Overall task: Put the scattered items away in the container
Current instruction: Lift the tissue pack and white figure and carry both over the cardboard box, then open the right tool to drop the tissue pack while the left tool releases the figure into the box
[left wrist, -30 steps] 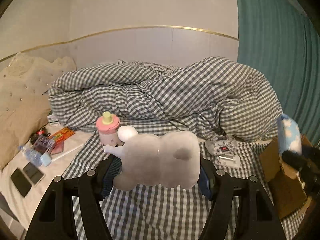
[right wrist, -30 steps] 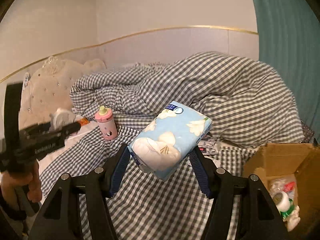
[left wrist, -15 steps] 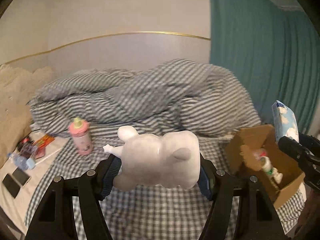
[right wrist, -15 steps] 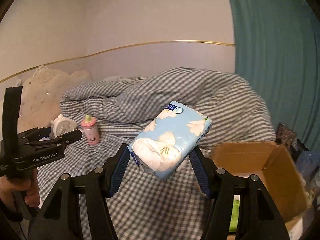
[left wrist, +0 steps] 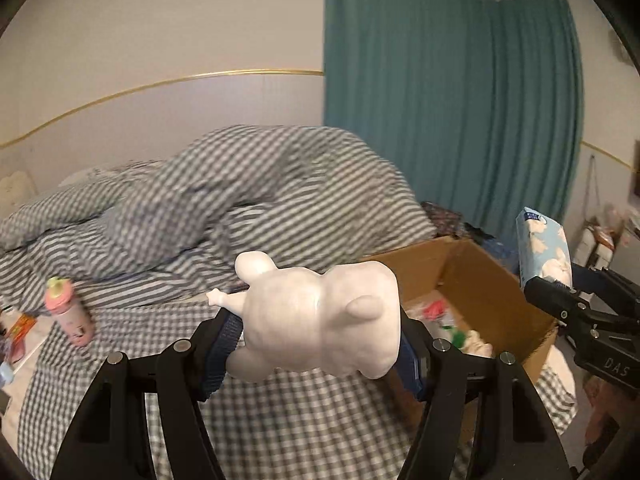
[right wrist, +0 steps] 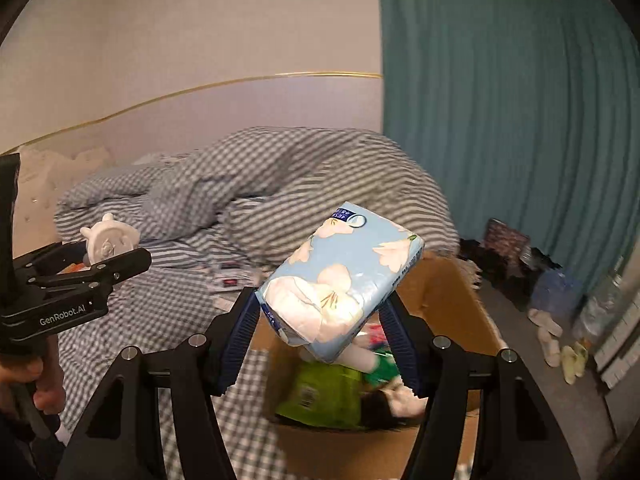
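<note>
We noted the right gripper (right wrist: 320, 328) clamped on a tissue pack (right wrist: 340, 284) above the open box (right wrist: 448, 288). The left gripper (left wrist: 316, 340) pinched a white figurine (left wrist: 320, 320) short of it. Risks: the tilted pack slipping out early; grippers colliding over the box. A pink bottle (left wrist: 68, 312) remained on the bed (left wrist: 280, 420).
</note>
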`<state>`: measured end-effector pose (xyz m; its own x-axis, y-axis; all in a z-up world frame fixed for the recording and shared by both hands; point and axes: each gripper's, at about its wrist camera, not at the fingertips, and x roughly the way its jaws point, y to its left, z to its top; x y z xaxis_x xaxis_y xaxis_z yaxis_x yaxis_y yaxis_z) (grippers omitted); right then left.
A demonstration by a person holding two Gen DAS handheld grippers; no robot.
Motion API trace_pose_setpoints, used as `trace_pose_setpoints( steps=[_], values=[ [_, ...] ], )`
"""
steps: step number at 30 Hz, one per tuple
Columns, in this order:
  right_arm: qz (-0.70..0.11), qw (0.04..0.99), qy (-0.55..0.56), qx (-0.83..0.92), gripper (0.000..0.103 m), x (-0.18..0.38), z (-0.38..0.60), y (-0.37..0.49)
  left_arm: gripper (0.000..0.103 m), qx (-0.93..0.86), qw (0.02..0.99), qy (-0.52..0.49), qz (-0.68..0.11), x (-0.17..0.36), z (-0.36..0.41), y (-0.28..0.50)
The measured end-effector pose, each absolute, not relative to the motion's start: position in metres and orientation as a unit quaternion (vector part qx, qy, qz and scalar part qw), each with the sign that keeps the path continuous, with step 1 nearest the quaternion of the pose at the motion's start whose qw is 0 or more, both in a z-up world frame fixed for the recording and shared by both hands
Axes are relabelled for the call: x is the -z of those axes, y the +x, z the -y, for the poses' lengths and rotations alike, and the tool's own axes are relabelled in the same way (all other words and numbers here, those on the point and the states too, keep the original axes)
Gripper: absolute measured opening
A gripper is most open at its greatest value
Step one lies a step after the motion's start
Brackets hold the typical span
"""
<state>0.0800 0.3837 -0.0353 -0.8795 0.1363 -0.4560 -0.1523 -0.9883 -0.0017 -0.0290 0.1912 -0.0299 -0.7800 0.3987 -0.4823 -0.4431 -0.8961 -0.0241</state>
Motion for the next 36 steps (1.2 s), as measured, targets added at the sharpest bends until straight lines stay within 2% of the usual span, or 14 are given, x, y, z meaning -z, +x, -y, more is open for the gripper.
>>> trace_pose_setpoints(
  steps=[11,19,31,36],
  values=[
    [-0.035,0.132,-0.252,-0.958,0.062,0.038,-0.458,0.110,0.069,-0.924,0.276,-0.256,-0.063,0.043,-0.275,-0.020],
    [-0.042,0.130,-0.277,-0.951,0.062,0.046,-0.487,0.102,0.069,-0.913,0.290,-0.273,-0.087,0.043,-0.313,-0.027],
    [-0.057,0.076,-0.407,-0.909,0.062,0.097,-0.497,0.033,0.069,-0.854,0.327,-0.385,-0.120,0.090,-0.350,-0.066],
    [-0.055,0.078,-0.473,-0.876,0.062,0.124,-0.503,0.007,0.069,-0.825,0.325,-0.432,-0.162,0.115,-0.364,-0.079]
  ],
)
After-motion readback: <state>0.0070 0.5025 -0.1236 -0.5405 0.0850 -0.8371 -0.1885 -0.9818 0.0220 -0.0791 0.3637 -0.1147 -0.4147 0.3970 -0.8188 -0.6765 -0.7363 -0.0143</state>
